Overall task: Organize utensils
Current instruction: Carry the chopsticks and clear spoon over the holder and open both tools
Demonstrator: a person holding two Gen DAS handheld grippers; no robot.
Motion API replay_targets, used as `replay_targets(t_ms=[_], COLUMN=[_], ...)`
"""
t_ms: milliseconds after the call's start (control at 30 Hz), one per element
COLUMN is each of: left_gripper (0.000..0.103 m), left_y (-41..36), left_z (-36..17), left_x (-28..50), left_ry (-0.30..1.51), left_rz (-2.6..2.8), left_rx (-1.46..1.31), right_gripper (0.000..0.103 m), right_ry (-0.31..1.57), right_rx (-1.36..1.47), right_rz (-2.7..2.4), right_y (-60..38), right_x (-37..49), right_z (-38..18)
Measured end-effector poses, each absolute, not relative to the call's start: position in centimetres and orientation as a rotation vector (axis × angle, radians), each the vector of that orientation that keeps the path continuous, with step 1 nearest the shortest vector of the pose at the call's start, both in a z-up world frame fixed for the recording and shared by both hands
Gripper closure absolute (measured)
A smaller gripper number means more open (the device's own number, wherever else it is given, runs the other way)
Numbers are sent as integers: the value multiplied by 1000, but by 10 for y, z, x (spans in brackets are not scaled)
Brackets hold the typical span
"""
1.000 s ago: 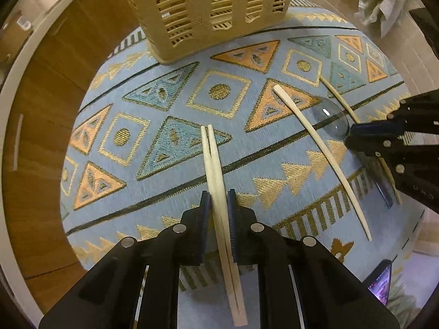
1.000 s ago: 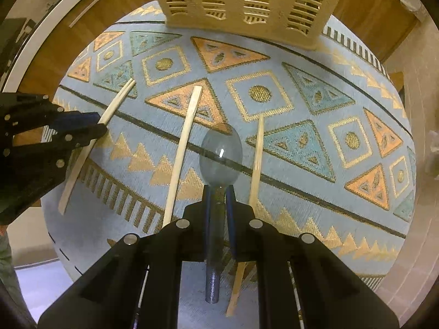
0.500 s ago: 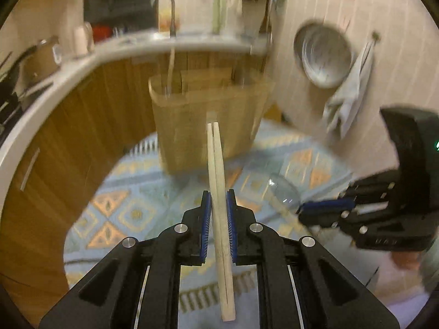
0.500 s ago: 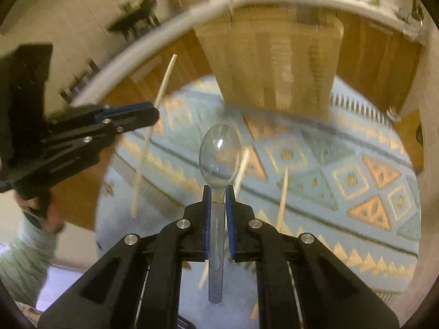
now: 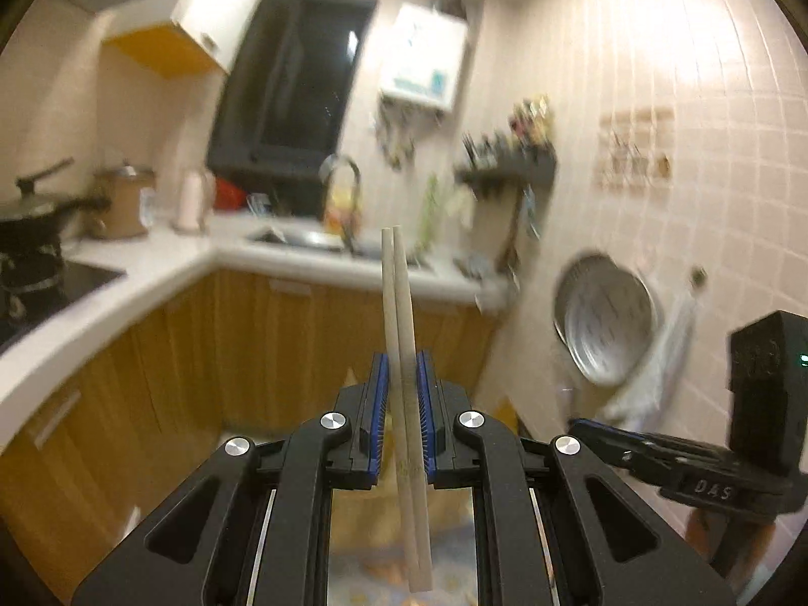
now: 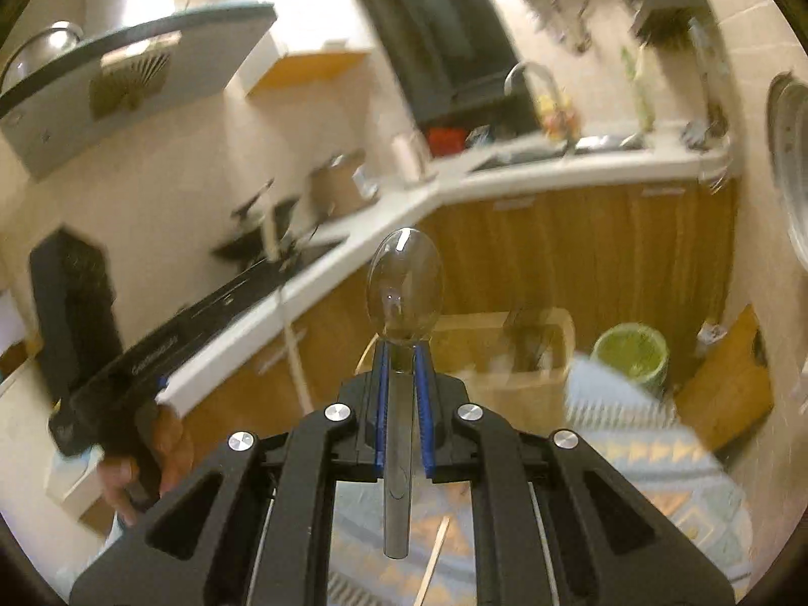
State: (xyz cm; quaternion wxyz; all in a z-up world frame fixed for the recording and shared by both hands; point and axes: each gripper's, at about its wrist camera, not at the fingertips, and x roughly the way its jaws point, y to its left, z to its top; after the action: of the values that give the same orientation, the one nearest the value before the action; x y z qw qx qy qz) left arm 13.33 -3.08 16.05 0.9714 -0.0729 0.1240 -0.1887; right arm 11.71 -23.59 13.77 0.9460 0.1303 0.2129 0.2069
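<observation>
My left gripper (image 5: 401,368) is shut on a pair of pale wooden chopsticks (image 5: 396,303) that point up and forward, lifted high above the table. My right gripper (image 6: 401,353) is shut on the handle of a clear plastic spoon (image 6: 405,288), bowl upward. The beige slotted utensil basket (image 6: 510,353) stands ahead and below in the right wrist view, on the patterned blue mat (image 6: 656,459). A loose chopstick (image 6: 437,550) lies on the mat under the right gripper. The left gripper appears at the left of the right wrist view (image 6: 166,343); the right gripper appears at the lower right of the left wrist view (image 5: 606,434).
A kitchen counter (image 5: 177,262) with wooden cabinets, a sink (image 5: 313,240) and a stove with a pan (image 5: 30,232) wraps around behind. A metal basin (image 5: 606,323) and a towel (image 5: 656,379) hang on the tiled wall at right. A green bin (image 6: 631,353) stands beyond the mat.
Both grippers have lifted from the mat and tilted upward, carrying the chopsticks and the spoon. The views have swung from the mat to the kitchen walls.
</observation>
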Motion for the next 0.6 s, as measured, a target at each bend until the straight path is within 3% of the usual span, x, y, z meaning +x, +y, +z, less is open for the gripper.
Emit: replay_targets(t_ms=[300, 600], left_gripper=[93, 93], left_y=[-42, -43], left_z=[163, 131], left_x=[180, 203], left_ry=[127, 128], left_rz=[-233, -159], left_rx=[-167, -146], right_gripper=[95, 95], right_ry=[300, 283], right_rx=[166, 67], right_rz=[159, 61], right_y=[-240, -229], right_x=[177, 215], right_z=[156, 112])
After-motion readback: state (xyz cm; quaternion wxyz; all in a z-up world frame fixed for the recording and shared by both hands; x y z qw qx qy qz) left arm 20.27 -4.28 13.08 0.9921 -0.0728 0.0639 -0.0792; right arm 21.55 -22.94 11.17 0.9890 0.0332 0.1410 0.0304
